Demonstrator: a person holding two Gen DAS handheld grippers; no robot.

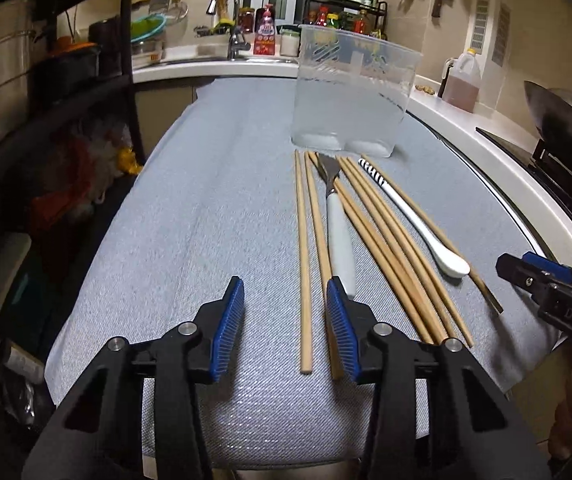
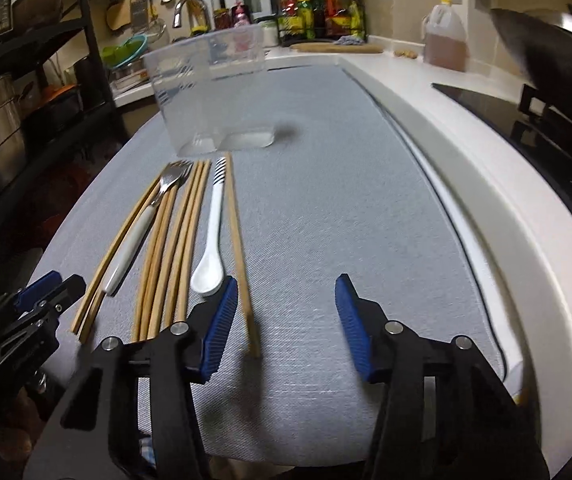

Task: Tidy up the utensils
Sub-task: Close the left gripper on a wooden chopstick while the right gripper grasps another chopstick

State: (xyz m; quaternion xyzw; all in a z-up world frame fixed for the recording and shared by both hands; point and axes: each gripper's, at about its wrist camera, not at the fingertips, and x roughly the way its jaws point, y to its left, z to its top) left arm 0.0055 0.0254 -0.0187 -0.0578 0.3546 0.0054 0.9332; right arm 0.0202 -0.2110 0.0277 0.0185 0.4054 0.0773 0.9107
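Several wooden chopsticks (image 1: 382,248) lie side by side on the grey cloth (image 1: 206,220), with a white-handled fork (image 1: 340,232) and a white spoon (image 1: 418,220) among them. A clear plastic container (image 1: 352,88) stands upright behind them. My left gripper (image 1: 286,312) is open and empty, low over the near ends of the leftmost chopsticks. In the right wrist view the chopsticks (image 2: 174,248), fork (image 2: 134,240), spoon (image 2: 210,248) and container (image 2: 210,92) lie to the left. My right gripper (image 2: 286,312) is open and empty, with one chopstick (image 2: 240,248) by its left finger.
A white counter (image 2: 466,152) runs along the right with a black cooktop (image 2: 506,108) and a wok (image 1: 566,116). An oil jug (image 2: 446,36), a spice rack (image 2: 318,12) and a sink tap (image 1: 226,12) stand at the back. A black shelf (image 1: 46,80) stands left.
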